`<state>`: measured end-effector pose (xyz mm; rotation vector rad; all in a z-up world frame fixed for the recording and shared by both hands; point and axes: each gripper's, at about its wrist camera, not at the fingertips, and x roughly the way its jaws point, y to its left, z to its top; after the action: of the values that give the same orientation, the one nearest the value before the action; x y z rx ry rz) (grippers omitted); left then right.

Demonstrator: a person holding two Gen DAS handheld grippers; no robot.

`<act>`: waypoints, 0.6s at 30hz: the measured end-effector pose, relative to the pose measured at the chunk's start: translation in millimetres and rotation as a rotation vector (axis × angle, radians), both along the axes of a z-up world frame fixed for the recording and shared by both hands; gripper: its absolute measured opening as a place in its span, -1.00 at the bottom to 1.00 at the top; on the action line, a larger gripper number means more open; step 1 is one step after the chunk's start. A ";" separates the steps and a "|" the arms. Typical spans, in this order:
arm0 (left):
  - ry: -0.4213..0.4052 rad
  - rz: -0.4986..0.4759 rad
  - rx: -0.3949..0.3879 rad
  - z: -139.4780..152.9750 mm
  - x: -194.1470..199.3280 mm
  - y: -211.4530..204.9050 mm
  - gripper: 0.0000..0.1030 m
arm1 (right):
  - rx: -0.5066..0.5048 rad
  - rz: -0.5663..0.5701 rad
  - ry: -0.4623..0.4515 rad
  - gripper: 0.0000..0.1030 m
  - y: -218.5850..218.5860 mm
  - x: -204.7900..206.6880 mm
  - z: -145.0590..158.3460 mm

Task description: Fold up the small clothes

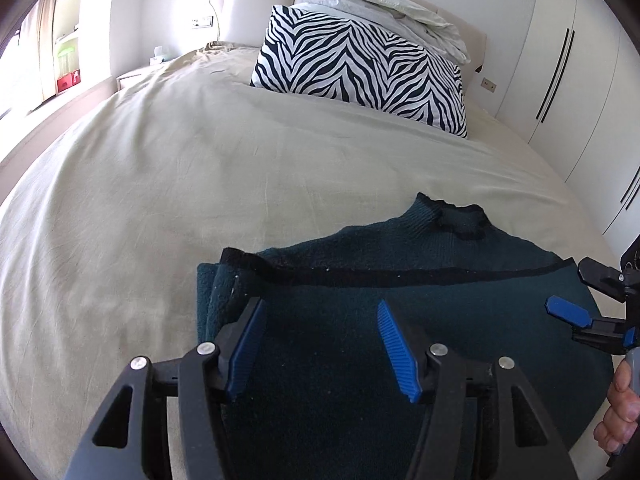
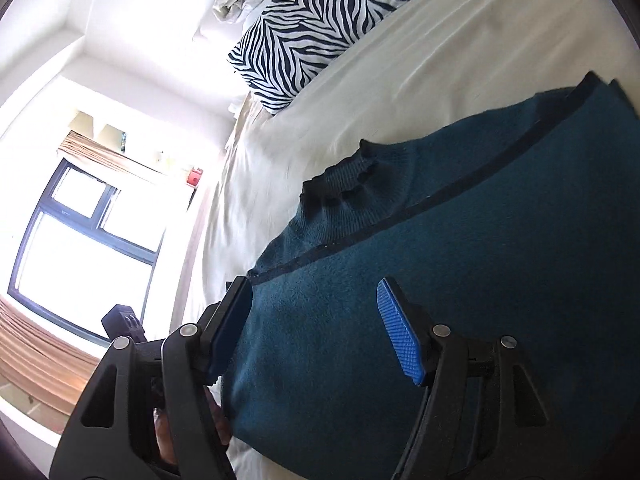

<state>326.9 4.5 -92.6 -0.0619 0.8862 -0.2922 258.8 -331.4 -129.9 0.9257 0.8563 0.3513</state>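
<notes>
A dark teal knitted sweater lies folded on the bed, its collar towards the pillow and a black hem band across it. My left gripper hovers open over the sweater's near left part, with nothing between its blue pads. My right gripper is open too, above the sweater's edge and with only the cloth below it. In the left wrist view the right gripper shows at the sweater's right end, held by a hand.
The bed's beige sheet spreads wide to the left and beyond the sweater. A zebra-print pillow and a crumpled white duvet lie at the headboard. White wardrobes stand right; a window is opposite.
</notes>
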 end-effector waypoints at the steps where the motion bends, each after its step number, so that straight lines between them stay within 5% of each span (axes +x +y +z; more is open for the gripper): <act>1: 0.037 0.007 -0.007 -12.6 5.0 5.6 0.19 | 0.020 0.023 0.011 0.26 9.4 11.4 -8.9; 3: 0.007 -0.012 -0.067 -20.5 2.4 16.4 0.18 | -0.007 -0.002 0.043 0.08 13.7 24.4 -25.6; 5: 0.006 -0.022 -0.078 -20.6 1.4 18.9 0.18 | 0.057 -0.034 0.031 -0.38 0.0 29.4 -36.9; 10: 0.006 -0.025 -0.077 -23.4 3.8 14.7 0.21 | 0.171 -0.222 -0.023 -0.45 -73.7 15.7 -46.3; 18: -0.011 -0.066 -0.034 -23.7 4.6 1.6 0.50 | 0.091 -0.524 -0.033 -0.58 -157.8 -53.1 -46.3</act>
<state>331.5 6.1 -116.3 -0.0622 0.8734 -0.3686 205.7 -489.3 -176.1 1.1848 0.5425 -0.0493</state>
